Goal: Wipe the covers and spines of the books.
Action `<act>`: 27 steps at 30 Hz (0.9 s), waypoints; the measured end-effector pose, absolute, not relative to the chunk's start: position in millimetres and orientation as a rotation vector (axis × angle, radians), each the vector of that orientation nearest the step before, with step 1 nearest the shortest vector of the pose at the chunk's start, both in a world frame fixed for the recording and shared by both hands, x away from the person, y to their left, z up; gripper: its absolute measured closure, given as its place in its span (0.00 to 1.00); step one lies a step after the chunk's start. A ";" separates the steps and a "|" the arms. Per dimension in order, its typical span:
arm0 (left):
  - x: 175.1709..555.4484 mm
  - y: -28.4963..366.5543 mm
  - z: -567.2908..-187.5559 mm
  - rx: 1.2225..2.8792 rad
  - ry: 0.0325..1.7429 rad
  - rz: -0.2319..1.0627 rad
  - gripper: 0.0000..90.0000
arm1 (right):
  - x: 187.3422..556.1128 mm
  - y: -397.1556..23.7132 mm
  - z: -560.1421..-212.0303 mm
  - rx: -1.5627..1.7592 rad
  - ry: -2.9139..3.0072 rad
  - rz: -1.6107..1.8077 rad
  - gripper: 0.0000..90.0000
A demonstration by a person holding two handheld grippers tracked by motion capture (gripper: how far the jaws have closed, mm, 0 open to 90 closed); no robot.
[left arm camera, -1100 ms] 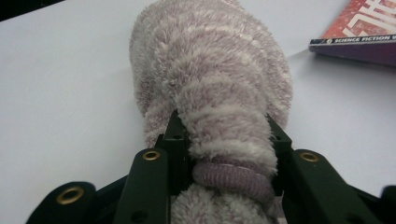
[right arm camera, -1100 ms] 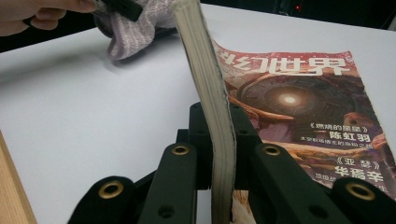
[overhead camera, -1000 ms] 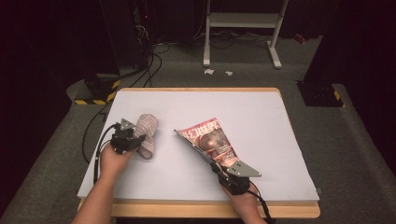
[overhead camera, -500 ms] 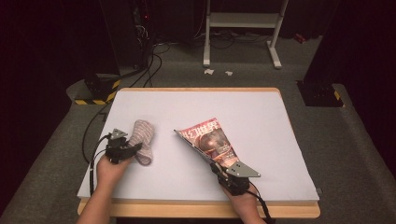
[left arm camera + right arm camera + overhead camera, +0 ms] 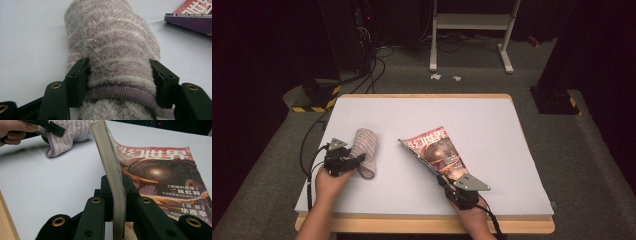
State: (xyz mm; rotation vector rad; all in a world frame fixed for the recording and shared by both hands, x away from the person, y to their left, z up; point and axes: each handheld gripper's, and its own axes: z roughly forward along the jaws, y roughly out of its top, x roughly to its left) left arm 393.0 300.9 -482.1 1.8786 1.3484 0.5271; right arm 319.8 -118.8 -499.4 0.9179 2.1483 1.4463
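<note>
A rolled, fluffy cloth [image 5: 364,147] with mauve and white stripes lies on the left of the white table top [image 5: 472,115]. My left gripper [image 5: 358,162] is at its near end. The jaws have just been opening, and the cloth [image 5: 117,50] still fills the gap of my left gripper [image 5: 119,67], bulging against both pads. A magazine [image 5: 434,147] with a red cover stands tilted on the table, its near corner raised. My right gripper [image 5: 445,176] is shut on that corner. In the right gripper view the page edges [image 5: 110,170] run up between the jaws of that gripper [image 5: 117,185].
The table's wooden front edge [image 5: 422,224] lies just in front of both hands. Bare table top stretches behind and to the right of the magazine. Cables [image 5: 372,70] and a metal stand [image 5: 472,22] are on the dark floor beyond. The right gripper view shows the cloth [image 5: 72,132] to its left.
The left hand has shifted a little left and toward the front edge, bringing the cloth's near end with it, and its jaws have spread wider. The right gripper and magazine have not moved.
</note>
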 end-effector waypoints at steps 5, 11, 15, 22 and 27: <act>391.6 301.6 -479.6 1.861 1.333 0.519 0.38 | 319.8 -118.7 -499.5 0.917 2.149 1.446 0.92; 391.6 304.2 -478.2 1.829 1.329 0.499 0.35 | 319.9 -118.6 -499.8 0.915 2.151 1.447 0.92; 389.4 306.8 -474.7 1.800 1.304 0.487 0.33 | 319.9 -118.3 -500.1 0.917 2.153 1.447 0.92; 386.3 306.7 -472.6 1.810 1.282 0.497 0.30 | 319.7 -118.0 -500.3 0.916 2.155 1.446 0.91; 380.9 305.4 -468.0 1.803 1.252 0.514 0.28 | 319.7 -117.9 -500.3 0.914 2.156 1.445 0.91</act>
